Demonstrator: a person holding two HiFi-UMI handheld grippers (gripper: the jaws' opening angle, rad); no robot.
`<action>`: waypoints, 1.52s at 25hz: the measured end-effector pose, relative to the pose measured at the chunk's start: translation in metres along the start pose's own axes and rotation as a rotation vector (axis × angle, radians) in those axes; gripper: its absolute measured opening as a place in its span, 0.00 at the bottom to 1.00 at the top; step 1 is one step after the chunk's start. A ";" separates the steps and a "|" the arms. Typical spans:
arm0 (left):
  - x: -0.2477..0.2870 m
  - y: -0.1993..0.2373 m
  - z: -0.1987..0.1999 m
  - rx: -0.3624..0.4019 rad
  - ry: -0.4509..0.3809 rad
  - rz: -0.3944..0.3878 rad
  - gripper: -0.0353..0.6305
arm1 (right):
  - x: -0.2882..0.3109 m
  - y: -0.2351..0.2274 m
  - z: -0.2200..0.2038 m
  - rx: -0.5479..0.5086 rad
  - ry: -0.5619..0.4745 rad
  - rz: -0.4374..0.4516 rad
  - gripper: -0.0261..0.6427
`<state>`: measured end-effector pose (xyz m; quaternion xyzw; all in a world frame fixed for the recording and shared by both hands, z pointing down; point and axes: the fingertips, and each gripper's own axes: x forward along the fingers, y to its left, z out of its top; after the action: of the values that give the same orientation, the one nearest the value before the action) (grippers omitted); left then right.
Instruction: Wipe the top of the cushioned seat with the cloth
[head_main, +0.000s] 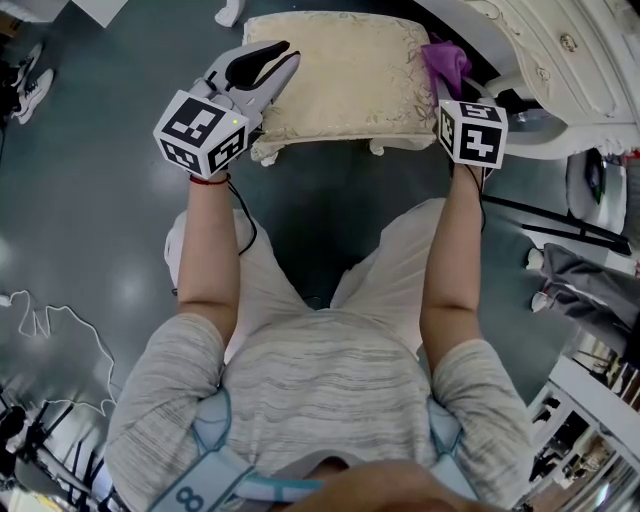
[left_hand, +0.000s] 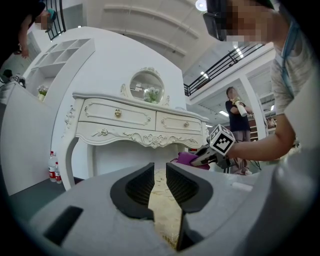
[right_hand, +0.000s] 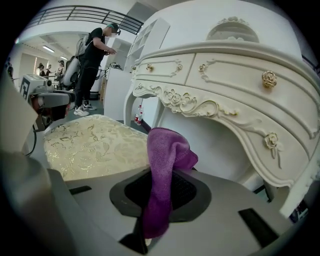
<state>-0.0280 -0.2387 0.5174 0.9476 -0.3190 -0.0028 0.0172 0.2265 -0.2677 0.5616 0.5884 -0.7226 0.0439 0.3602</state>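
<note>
Two hand-held grippers are recorded at a cream, floral-patterned cushioned seat (head_main: 350, 75) with white carved feet, which is stood on a dark glossy floor (head_main: 100, 200) in front of a white carved dressing table (right_hand: 225, 85). The right gripper (right_hand: 161, 187) is held at the seat's right edge. Its jaws are clamped on a purple microfibre cloth (right_hand: 167, 155), which is bunched above the jaws and trails down between them. In the head view the cloth (head_main: 447, 62) is located over the seat's right edge, on the side nearest the dressing table; contact with the cushion cannot be confirmed. The left gripper (left_hand: 160, 169) is positioned over the seat's left front corner. Its jaws are set a narrow gap apart with nothing held between them, and only the cushion fabric is seen through the gap. The two grippers are kept well apart, at opposite sides of the seat.
</note>
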 end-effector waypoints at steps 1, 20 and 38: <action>0.000 0.000 0.000 0.000 0.001 -0.002 0.18 | -0.004 -0.003 -0.002 0.005 -0.004 -0.006 0.14; 0.002 -0.001 0.000 -0.004 -0.011 -0.014 0.18 | -0.021 0.034 -0.020 0.074 -0.012 0.016 0.14; -0.002 -0.001 -0.001 0.014 0.002 -0.040 0.18 | -0.029 0.093 0.001 0.057 -0.016 0.091 0.14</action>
<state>-0.0291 -0.2364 0.5187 0.9539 -0.2999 0.0002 0.0106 0.1452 -0.2163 0.5780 0.5655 -0.7499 0.0759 0.3349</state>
